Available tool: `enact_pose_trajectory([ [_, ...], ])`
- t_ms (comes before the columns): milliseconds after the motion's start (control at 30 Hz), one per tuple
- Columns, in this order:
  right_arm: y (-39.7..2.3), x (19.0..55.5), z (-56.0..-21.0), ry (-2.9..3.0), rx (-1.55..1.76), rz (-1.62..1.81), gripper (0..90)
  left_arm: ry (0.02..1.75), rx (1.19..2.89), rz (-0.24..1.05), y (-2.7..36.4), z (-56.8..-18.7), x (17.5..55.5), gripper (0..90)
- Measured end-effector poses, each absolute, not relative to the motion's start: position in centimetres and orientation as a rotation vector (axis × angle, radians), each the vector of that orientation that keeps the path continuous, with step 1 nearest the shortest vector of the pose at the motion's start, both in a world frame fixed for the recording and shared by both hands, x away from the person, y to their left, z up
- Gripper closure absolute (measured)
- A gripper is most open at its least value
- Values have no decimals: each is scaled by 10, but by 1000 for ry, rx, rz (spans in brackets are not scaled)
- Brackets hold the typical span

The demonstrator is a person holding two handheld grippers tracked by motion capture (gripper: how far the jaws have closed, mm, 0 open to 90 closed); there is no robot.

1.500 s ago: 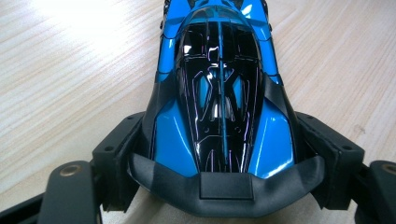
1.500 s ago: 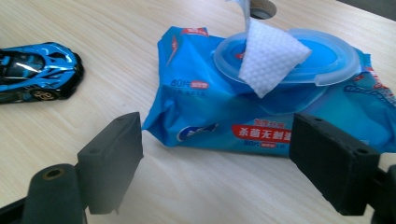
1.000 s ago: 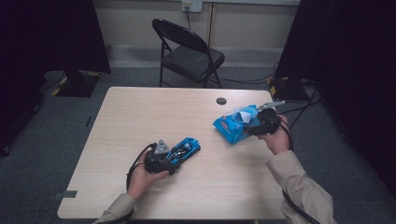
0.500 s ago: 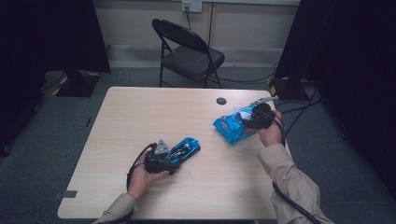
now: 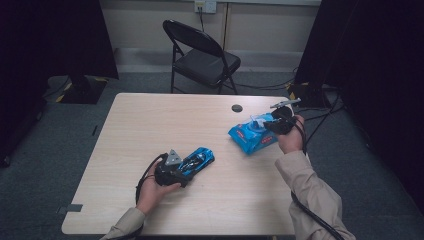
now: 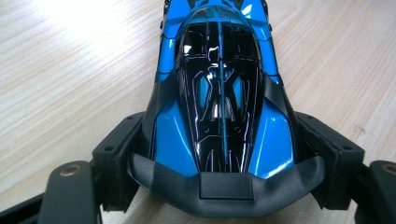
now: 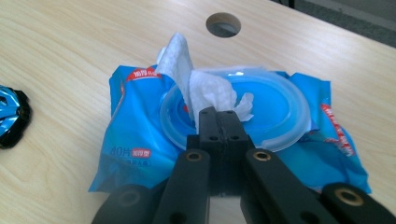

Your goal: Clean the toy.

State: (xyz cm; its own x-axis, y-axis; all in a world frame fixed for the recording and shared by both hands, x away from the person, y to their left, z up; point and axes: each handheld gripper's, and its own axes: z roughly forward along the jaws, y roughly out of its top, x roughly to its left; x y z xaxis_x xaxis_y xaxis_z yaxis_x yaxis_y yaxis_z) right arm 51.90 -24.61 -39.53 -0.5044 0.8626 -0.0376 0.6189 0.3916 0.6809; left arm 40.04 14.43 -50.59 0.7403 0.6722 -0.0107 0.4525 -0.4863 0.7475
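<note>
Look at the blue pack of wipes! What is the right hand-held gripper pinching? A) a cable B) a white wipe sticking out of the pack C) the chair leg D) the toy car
B: in the right gripper view the right hand-held gripper has its jaws shut on the white wipe that pokes out of the blue pack.

Glossy plastic toy car (image 6: 219,93), crinkly shiny wipes pack (image 7: 140,140), matt wood-grain table (image 5: 150,120).

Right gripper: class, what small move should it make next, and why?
Probably lift straight up. The right gripper has just closed on the white wipe sticking out of the blue pack's round opening, so a gentle pull should draw it free.
</note>
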Motion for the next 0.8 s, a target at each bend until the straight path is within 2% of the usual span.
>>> enact_pose_trajectory([
  [800,-250,522,-339,2182,1283,950,900,844,2164,370,144,-506,400,242],
])
